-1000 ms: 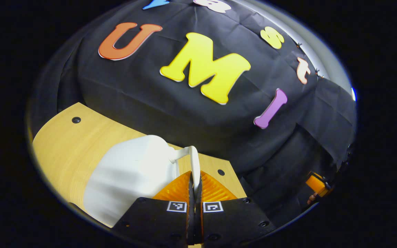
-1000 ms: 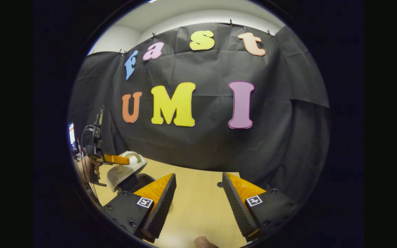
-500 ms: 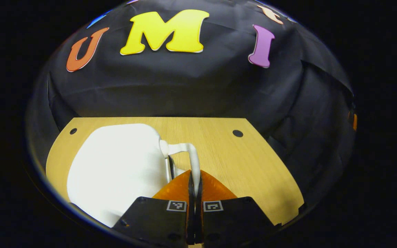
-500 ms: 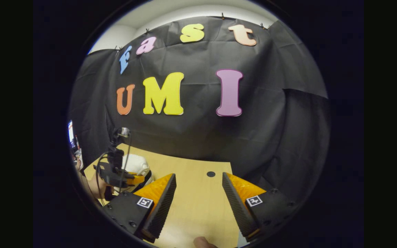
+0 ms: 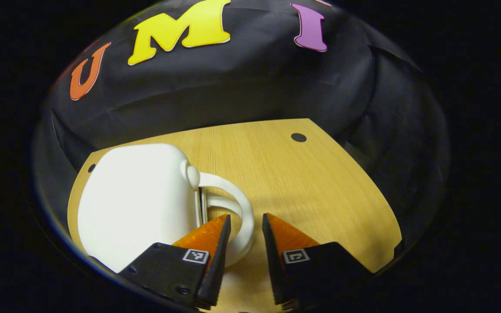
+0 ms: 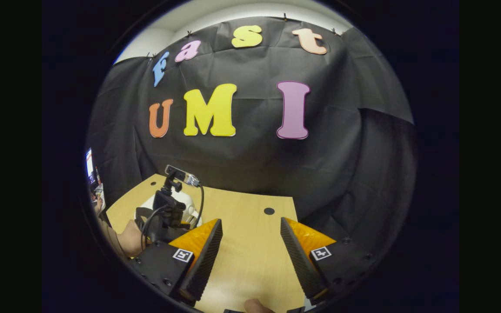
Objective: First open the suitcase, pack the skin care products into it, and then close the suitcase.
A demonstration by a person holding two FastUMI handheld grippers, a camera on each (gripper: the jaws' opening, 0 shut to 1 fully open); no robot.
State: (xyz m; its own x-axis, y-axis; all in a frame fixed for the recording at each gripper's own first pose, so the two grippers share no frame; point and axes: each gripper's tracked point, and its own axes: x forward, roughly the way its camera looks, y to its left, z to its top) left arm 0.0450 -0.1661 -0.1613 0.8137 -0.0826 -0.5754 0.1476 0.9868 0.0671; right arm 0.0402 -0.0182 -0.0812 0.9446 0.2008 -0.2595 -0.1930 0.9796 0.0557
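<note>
**Suitcase down on table, both grippers unclenched**

My left gripper [image 5: 245, 237], in left gripper view: fingers parted, grasping nothing. The handle [image 5: 237, 204] of the suitcase [image 5: 137, 195] curves thru the gap between them, close by the left finger; can't tell if it touches. Suitcase = 1 small white hard shell, smooth, rounded corners, glossy, w/ 1 white loop handle on its side edge. A dark seam runs where the handle meets the shell. It lies on the wood table [image 5: 320, 187], toward the table's left side, near the back edge by the black cloth.

My right gripper [image 6: 250, 256], in right gripper view: fingers wide apart, nothing between them, over bare wood. Off to its left I see the left gripper w/ its cable and a hand [image 6: 131, 237] holding it, white suitcase partly hidden behind.

Count: 1 suitcase, 1 handle, 2 grippers, 2 dark round holes in the tabletop in left gripper view.
</note>
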